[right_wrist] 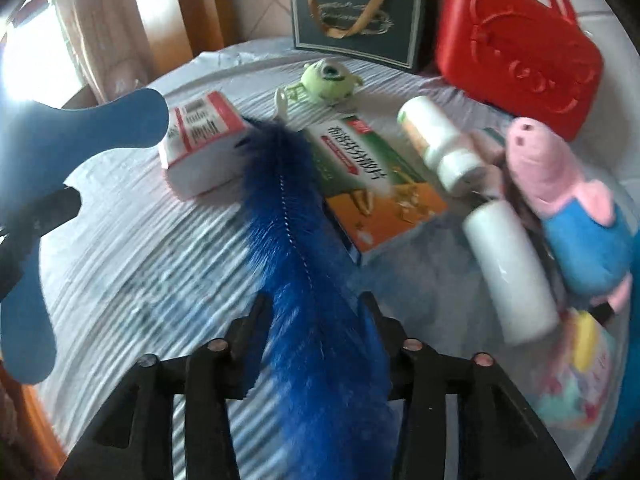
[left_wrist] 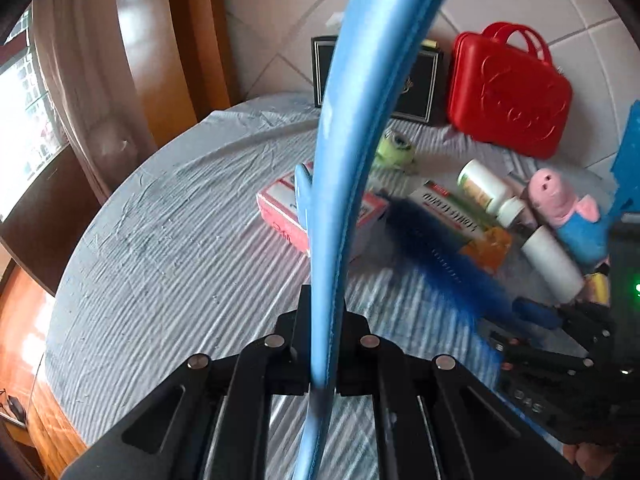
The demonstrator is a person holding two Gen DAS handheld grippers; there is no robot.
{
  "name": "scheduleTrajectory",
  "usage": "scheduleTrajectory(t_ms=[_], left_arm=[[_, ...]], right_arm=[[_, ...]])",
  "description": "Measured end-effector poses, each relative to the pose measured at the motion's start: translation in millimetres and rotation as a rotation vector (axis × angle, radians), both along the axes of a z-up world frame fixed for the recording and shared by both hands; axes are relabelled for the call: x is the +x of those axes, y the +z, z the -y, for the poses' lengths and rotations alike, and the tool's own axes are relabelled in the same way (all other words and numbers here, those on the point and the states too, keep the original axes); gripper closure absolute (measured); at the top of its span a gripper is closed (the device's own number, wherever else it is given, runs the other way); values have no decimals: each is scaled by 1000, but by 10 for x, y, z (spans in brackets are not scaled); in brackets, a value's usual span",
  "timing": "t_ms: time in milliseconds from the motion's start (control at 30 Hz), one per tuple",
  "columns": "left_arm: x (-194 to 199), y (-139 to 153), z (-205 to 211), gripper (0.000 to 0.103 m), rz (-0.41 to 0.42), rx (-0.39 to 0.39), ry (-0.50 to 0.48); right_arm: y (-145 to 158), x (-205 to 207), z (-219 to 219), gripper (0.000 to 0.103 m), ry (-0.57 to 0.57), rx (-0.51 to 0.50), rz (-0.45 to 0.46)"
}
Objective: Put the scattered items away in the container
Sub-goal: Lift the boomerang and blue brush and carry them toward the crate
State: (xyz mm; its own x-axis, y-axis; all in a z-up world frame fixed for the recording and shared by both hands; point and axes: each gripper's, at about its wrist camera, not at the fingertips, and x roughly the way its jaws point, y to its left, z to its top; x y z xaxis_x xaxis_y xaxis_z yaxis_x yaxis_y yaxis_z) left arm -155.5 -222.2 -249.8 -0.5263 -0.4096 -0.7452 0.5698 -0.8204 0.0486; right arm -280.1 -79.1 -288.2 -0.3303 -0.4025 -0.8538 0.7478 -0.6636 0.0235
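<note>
- Nearest us, left gripper (left_wrist: 324,314) has its jaws pinched narrow on a light blue strip (left_wrist: 352,128). The strip runs up out of frame between the fingers.
- We cannot tell what the strip belongs to.
- In its own view the right gripper (right_wrist: 316,312) has its jaws part-way apart. The blue fuzzy brush (right_wrist: 288,208) fills the gap and its fur touches both fingers. We see no clear squeeze.
- The brush lies on the striped tablecloth (left_wrist: 160,240). It runs from the right gripper away towards the red-and-white box (right_wrist: 200,136), with its far end over the green-and-orange box (right_wrist: 372,184).
- Only the left view shows the brush's dark blue handle at the right gripper's tips, and the strip clamped.
- Only the right view shows the gift bag (right_wrist: 356,20) unblocked and a colourful packet (right_wrist: 580,368) at the near right. It also shows the strip's wide blue end at far left.
- Other clutter lies just right of the brush: a white bottle (right_wrist: 440,140), a white tube (right_wrist: 512,264) and a pink pig plush (right_wrist: 560,192).
- The green one-eyed plush (right_wrist: 328,78) sits beyond the boxes.
- The red case (left_wrist: 508,96) stands upright at the back, closed, well apart from both grippers.
</note>
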Motion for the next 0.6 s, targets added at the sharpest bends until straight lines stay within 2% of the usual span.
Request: scheduleTrajectory(t_ms=[67, 133, 167, 300, 333, 433, 533, 600], left_arm=[[-39, -70, 5, 95, -5, -16, 4], [-48, -87, 29, 95, -11, -6, 12], [-39, -61, 35, 95, -15, 0, 11], [22, 256, 31, 95, -46, -1, -9], [39, 354, 35, 95, -58, 2, -15], [83, 725, 8, 95, -99, -19, -55], [145, 1003, -21, 95, -130, -21, -105], [197, 1079, -15, 95, -132, -14, -124]], right_arm=[[-203, -54, 117, 68, 6, 26, -14], [-219, -67, 166, 87, 2, 16, -45], [-160, -59, 168, 86, -3, -4, -45], [417, 95, 41, 87, -29, -106, -126], [611, 137, -8, 102, -40, -137, -151], [1221, 274, -154, 102, -72, -191, -234], [1594, 385, -281, 102, -92, -220, -208], [1669, 465, -327, 102, -101, -206, -200]])
